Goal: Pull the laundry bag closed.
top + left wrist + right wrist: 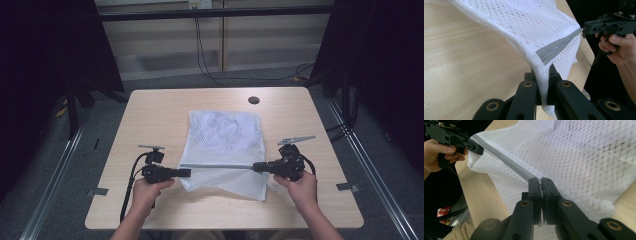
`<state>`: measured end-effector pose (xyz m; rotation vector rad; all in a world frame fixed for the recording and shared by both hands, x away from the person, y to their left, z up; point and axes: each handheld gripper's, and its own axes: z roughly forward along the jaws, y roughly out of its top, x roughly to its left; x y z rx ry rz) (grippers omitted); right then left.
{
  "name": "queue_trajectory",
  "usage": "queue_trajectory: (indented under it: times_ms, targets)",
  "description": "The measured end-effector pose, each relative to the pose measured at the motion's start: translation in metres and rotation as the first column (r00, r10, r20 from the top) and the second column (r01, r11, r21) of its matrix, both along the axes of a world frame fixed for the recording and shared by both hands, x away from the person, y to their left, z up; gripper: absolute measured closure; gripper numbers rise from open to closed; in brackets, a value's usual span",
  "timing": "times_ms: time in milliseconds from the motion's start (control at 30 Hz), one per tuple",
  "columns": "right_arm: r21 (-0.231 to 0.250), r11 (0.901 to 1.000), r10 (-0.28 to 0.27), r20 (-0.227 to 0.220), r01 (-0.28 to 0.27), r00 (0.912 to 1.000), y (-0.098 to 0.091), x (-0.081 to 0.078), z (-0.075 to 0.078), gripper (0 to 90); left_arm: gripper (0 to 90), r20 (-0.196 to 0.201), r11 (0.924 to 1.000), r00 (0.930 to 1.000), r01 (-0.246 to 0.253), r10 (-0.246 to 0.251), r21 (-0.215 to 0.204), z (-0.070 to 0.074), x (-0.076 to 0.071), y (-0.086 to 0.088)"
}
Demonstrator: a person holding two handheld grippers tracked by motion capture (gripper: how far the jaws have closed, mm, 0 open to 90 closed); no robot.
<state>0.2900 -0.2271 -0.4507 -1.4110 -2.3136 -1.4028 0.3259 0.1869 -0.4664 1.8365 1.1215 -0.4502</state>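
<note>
From the high view we log a white mesh laundry bag (222, 150) lying flat at the middle of the pale wood-grain tabletop (150, 115), its long axis running away from the person and a grey zipper strip (217, 166) crossing it left to right near the near end. The left tool (186, 172) meets the zipper's left end and the right tool (257, 166) its right end, each gripped by a hand — left hand (148, 191), right hand (301, 187). A small dark round hole (254, 100) sits near the tabletop's far edge. The gripper views give what the overhead cannot: in the left gripper view the left tool (543, 72) is clamped on a fold of the bag (529, 25) at the zipper's (556, 46) end, the netting lifted off the wood and draped; the right tool (584, 30) shows beyond, at the strip's far end. In the right gripper view the right tool (540, 182) is pinched tight on the zipper (506, 161), jaws nearly touching, with the left tool (480, 150) at the other end. The mesh (586, 157) reads as open honeycomb weave, soft and rumpled; the zipper is flat, smooth tape.
</note>
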Motion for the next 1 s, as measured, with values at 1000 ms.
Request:
queue_trajectory:
  times_ms: [1000]
  targets:
    - [0.0, 0.9999, -0.013, -0.006, 0.013, 0.9999, -0.0087, -0.0003, -0.0006, 87.1, 89.6, -0.001, 0.9998, 0.9999, -0.017, 0.017, -0.007, 0.0014, 0.0023, 0.0067]
